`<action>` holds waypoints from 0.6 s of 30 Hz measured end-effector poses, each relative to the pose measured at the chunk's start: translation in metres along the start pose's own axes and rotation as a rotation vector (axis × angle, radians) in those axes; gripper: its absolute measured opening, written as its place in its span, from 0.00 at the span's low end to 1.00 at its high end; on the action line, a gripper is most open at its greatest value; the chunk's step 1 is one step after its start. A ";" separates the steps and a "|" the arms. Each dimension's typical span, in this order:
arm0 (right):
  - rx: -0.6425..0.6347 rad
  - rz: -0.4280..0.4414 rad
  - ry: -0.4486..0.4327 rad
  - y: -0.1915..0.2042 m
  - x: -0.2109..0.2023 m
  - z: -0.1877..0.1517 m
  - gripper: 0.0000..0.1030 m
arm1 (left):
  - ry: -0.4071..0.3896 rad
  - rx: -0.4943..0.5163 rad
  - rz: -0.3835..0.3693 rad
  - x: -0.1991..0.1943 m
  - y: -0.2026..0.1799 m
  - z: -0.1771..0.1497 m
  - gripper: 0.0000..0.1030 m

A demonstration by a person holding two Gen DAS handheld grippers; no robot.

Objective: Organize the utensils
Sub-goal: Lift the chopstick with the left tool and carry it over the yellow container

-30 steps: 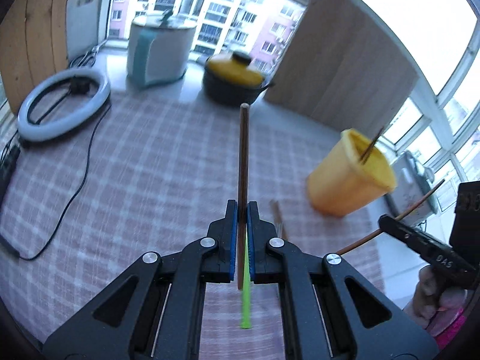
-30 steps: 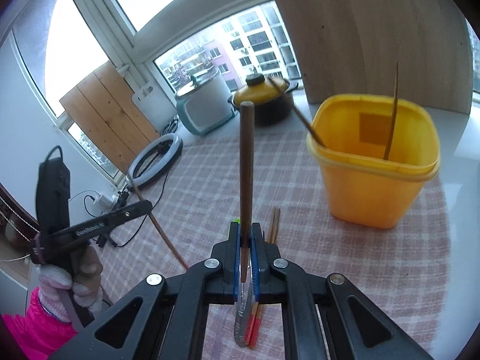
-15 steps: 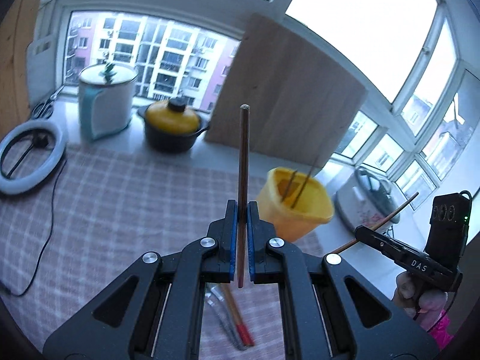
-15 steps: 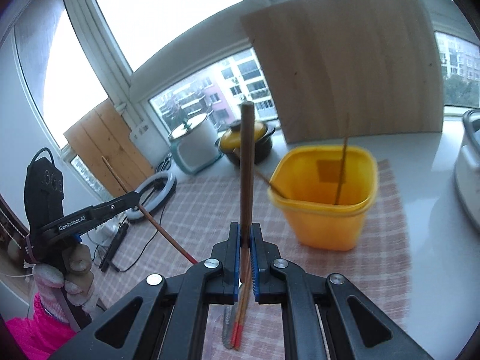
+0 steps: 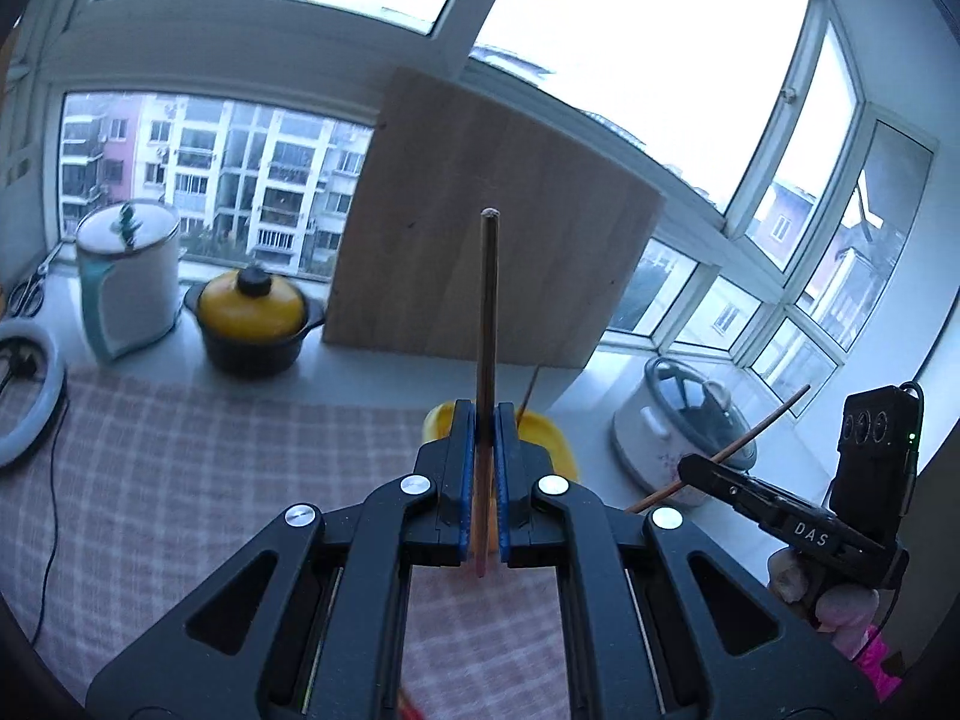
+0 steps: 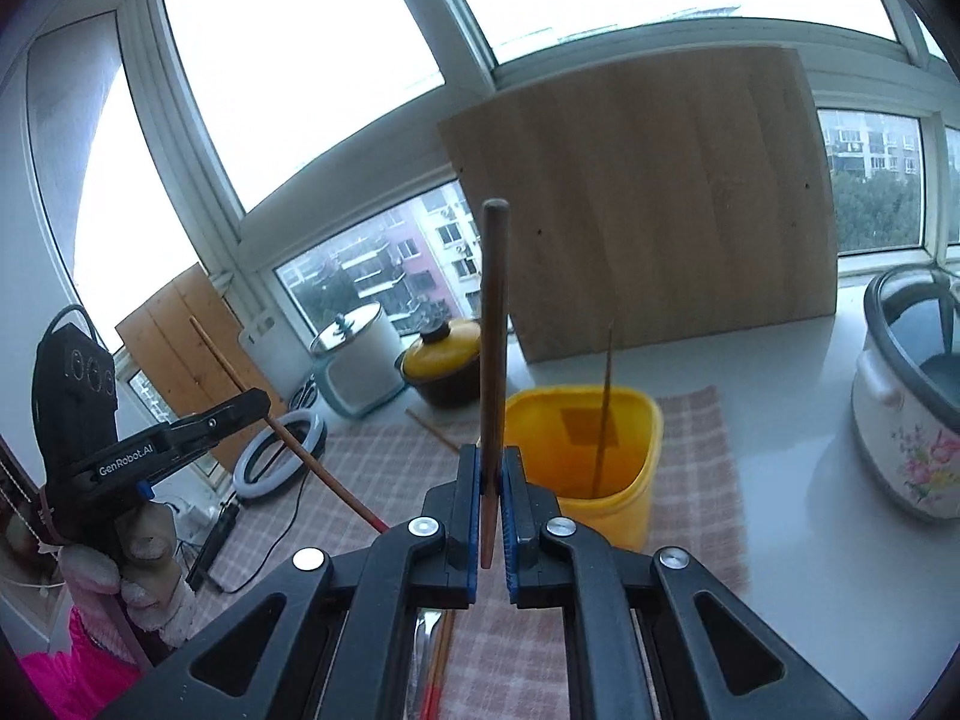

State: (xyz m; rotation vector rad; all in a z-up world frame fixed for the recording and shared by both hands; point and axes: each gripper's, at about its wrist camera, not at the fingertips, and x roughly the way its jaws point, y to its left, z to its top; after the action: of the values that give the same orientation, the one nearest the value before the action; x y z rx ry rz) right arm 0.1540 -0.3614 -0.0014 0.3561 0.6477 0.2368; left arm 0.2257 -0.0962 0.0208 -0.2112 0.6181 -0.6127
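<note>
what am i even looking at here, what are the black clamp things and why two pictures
No robot: a person holds a hand-held clamp in each hand, each carrying its own camera, so there are two pictures. The left tool is shut on a brown chopstick; the right tool is shut on another chopstick. Each view also shows the other tool off to the side. Ahead, a yellow bin holding sticks stands on a checked cloth. More utensils lie on the cloth below.
</note>
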 end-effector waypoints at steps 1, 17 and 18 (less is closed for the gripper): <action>-0.002 -0.002 -0.008 -0.001 -0.001 0.002 0.04 | -0.007 0.005 -0.002 0.003 -0.004 0.003 0.03; -0.028 -0.099 -0.028 -0.026 0.041 0.028 0.04 | -0.005 0.069 0.046 0.075 -0.032 0.021 0.03; -0.033 -0.108 -0.022 -0.027 0.045 0.027 0.04 | 0.000 0.075 0.050 0.081 -0.033 0.020 0.03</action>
State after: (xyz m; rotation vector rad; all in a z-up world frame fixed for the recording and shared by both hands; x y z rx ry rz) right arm 0.2086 -0.3783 -0.0162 0.2908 0.6389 0.1404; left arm 0.2739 -0.1708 0.0102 -0.1254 0.5974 -0.5869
